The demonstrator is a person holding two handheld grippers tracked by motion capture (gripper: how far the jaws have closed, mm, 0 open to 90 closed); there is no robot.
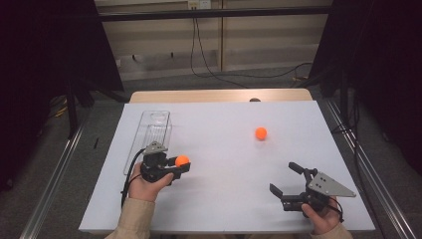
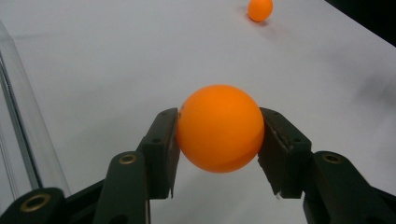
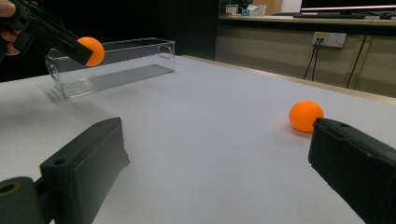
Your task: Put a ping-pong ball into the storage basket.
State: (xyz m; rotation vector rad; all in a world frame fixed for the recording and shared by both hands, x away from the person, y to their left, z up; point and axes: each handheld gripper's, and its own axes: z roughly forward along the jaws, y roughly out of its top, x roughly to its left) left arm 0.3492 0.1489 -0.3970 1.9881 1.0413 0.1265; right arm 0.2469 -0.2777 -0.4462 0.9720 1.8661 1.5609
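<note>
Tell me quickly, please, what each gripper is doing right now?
Left gripper: shut on an orange ball.
Right gripper: open, holding nothing.

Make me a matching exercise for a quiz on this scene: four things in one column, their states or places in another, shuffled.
1. left gripper
2. right gripper
3. far ball
4. clear box

A. lies loose on the white sheet
B. jaws wide apart, nothing between them
C. stands near the table's left edge
D. clamped on an orange ball

Pairs: 1-D, 2-B, 3-A, 4-C
</note>
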